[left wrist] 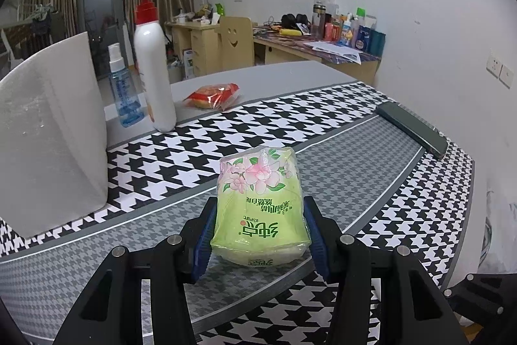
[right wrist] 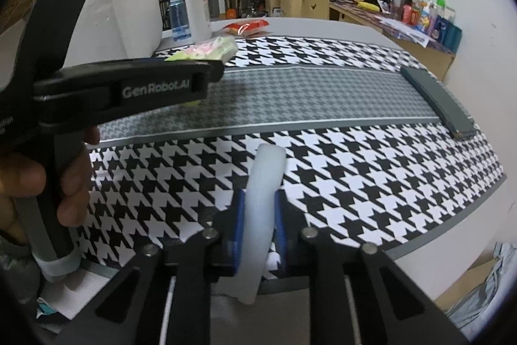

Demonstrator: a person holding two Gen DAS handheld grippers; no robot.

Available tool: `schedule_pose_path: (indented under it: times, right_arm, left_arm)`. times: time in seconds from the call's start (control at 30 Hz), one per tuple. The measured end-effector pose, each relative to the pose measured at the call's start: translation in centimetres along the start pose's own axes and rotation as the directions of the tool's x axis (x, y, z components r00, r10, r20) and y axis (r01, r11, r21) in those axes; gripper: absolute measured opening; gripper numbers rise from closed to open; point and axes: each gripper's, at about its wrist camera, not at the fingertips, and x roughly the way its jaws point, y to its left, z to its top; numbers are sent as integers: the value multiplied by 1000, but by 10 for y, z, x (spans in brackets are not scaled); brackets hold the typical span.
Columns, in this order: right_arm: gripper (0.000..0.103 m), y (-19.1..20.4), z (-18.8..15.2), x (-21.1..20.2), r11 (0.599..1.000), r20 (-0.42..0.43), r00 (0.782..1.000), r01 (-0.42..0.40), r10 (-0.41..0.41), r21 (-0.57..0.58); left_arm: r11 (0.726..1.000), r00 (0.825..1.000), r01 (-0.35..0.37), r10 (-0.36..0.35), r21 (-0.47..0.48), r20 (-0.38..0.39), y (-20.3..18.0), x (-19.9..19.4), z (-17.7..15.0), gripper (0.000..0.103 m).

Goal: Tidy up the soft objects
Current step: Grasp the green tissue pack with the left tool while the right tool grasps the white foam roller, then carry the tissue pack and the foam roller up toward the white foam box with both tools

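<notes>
A green tissue pack (left wrist: 258, 209) with pink flowers sits between the blue pads of my left gripper (left wrist: 258, 215), which is shut on its sides above the grey stripe of the table runner. The right wrist view shows that same gripper (right wrist: 210, 67) from the side, in a person's hand (right wrist: 71, 183), with the tissue pack (right wrist: 206, 49) sticking out beyond it. My right gripper (right wrist: 260, 202) is shut on a white foam strip (right wrist: 265, 183), which stands on edge and curves up past the pads over the houndstooth cloth (right wrist: 371, 177).
A white foam box (left wrist: 48, 134) stands at the left. Beside it are a blue spray bottle (left wrist: 124, 96) and a white pump bottle (left wrist: 155, 70) with a red top. A red snack packet (left wrist: 213, 96) lies behind them, and a dark flat case (left wrist: 413, 125) lies at the right edge.
</notes>
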Motion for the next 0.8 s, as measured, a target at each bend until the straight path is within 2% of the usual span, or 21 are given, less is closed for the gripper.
schedule_pose_path:
  times: [0.1,0.2,0.37,0.8]
  right_arm:
    - [17,3,-1,0,1000,16,1000,2,-2,-16]
    - [11,-6,2,-4,998,25,998,-53,53,22]
    - [11,-13,8,-9,995,55,995,-88,85,46]
    - [11,-28,22,-20,994,113,991,-86,78,72]
  left_arm:
    - [1000,1000,-8,8,-14,12,5,-3,2,52]
    - [1000,1000,-4,4,-30,7,8,-1,2,52]
    - [1000,1000,0,0,-13,20,5,-3,2,53]
    - [999,998,30,-31,18,47,-5,-15,8,52]
